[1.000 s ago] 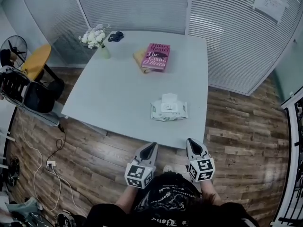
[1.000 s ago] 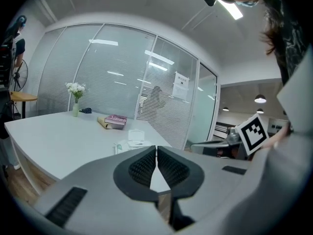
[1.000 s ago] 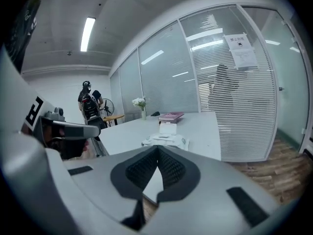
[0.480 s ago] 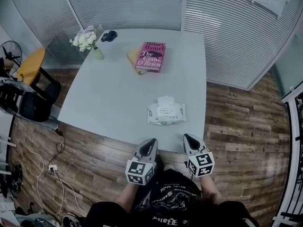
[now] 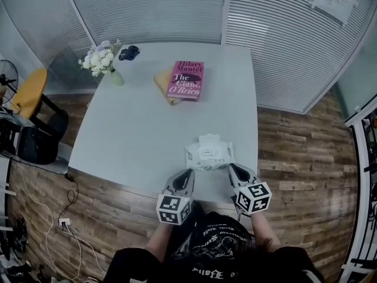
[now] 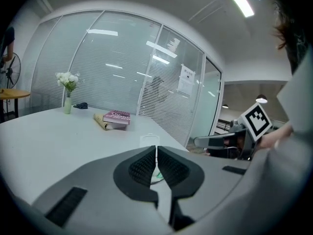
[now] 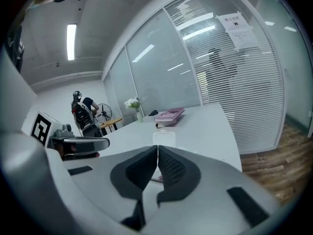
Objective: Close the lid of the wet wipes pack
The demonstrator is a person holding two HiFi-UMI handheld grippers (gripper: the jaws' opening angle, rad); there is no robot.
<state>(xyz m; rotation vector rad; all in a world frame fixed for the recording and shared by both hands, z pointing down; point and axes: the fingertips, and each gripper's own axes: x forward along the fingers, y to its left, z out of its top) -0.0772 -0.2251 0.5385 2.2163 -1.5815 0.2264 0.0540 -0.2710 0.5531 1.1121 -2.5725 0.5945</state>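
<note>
The white wet wipes pack (image 5: 209, 155) lies near the front edge of the grey table (image 5: 141, 128), its lid flap (image 5: 210, 140) lifted open on the far side. My left gripper (image 5: 188, 173) is shut and empty just short of the pack's near left corner. My right gripper (image 5: 231, 167) is shut and empty at the near right corner. In the left gripper view the closed jaws (image 6: 156, 148) point at the raised lid (image 6: 148, 140). In the right gripper view the closed jaws (image 7: 157, 148) point at the same lid (image 7: 164, 138).
A pink book (image 5: 185, 79) lies on a tan folder at the table's far middle. A vase of white flowers (image 5: 99, 59) and a dark small object (image 5: 128, 53) stand at the far left corner. Glass walls with blinds ring the table; a chair (image 5: 35, 131) stands left.
Both grippers have moved forward from over the wooden floor to the table's front edge, close to the pack. Both stayed shut.
</note>
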